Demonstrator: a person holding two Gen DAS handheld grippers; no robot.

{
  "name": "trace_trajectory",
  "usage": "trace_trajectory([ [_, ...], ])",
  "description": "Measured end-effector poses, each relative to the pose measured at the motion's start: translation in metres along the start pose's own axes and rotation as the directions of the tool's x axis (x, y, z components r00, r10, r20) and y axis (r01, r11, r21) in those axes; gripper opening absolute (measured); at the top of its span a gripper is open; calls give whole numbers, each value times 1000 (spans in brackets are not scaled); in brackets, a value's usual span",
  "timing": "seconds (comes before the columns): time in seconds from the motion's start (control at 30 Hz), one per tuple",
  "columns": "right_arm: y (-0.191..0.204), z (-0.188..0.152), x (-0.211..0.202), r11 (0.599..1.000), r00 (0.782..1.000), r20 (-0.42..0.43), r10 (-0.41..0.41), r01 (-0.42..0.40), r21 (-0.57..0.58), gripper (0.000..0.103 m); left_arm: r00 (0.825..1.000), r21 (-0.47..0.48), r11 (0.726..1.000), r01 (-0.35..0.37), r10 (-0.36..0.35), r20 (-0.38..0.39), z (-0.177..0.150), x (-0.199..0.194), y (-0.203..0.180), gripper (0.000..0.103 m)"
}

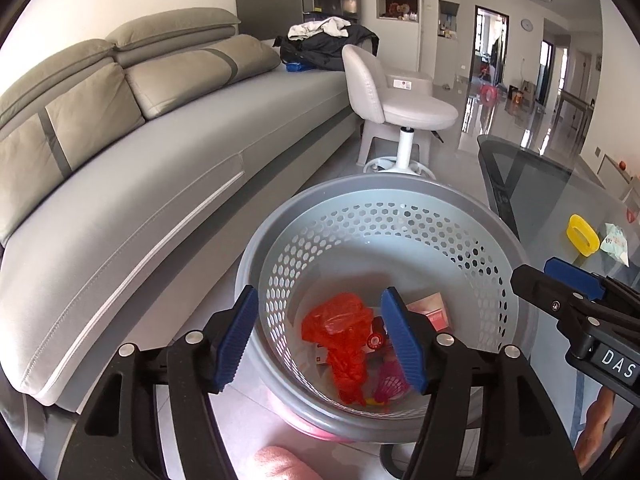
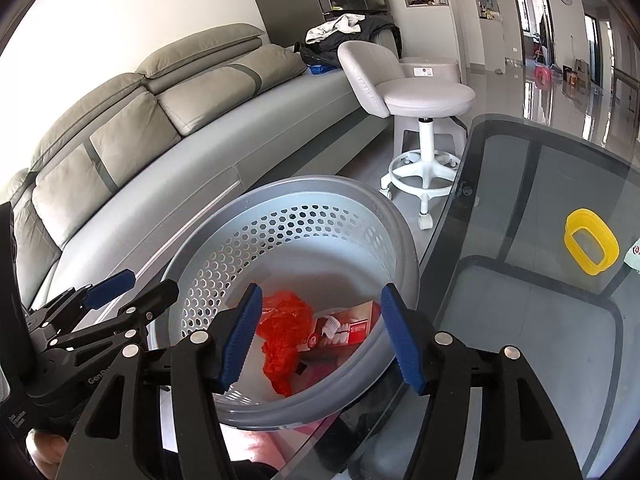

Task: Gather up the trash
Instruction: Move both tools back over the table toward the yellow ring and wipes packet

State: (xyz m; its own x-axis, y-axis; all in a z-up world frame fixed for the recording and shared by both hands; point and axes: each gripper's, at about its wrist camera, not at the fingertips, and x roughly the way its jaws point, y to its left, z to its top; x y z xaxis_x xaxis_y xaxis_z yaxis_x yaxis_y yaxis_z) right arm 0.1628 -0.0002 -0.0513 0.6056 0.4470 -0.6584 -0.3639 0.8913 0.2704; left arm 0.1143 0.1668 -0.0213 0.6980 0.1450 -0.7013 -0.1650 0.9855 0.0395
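Note:
A grey perforated trash basket (image 1: 384, 196) stands on the floor between the sofa and the glass table; it also shows in the right wrist view (image 2: 320, 186). Inside lie a crumpled red plastic bag (image 1: 340, 332) (image 2: 286, 326), a red toothpaste box (image 2: 348, 326) (image 1: 432, 310) and small pink and red bits (image 1: 390, 384). My left gripper (image 1: 320, 338) is open and empty above the basket. My right gripper (image 2: 320, 336) is open and empty above the basket's near rim. On the table lie a yellow ring-shaped lid (image 2: 590, 246) (image 1: 582, 236) and a tissue packet (image 1: 616, 242).
A grey sofa (image 1: 140, 184) runs along the left, with dark clothes (image 1: 328, 46) piled at its far end. A white swivel stool (image 1: 396, 108) stands beyond the basket. The dark glass table (image 2: 540, 280) fills the right side, its edge close to the basket.

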Motion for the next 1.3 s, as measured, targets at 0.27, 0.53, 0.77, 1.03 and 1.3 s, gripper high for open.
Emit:
trace_trajectory([
  [0.27,0,1,0,1000,1000,-3,0,0,0,59,1000,-3,1000,2,-2,-2,0,1,2,65],
  [0.53,0,1,-2,1000,1000,-2,-7,7,4,59,1000,-5,1000,2,-2,-2,-1,0,2,68],
  [0.77,-7,1,-6,1000,1000,0,-20,20,9,59,1000,-6,1000,2,-2,8,-1,-2,1,75],
  [1.03,-26,0,-19,999,999,14,-41,40,29,65,1000,-5,1000,9,-9,21,-1,-5,-5,79],
  [1.3,-52,-2,-39,995,996,33,-84,83,54,66,998,23,999,22,-23,52,-2,-14,-21,84],
])
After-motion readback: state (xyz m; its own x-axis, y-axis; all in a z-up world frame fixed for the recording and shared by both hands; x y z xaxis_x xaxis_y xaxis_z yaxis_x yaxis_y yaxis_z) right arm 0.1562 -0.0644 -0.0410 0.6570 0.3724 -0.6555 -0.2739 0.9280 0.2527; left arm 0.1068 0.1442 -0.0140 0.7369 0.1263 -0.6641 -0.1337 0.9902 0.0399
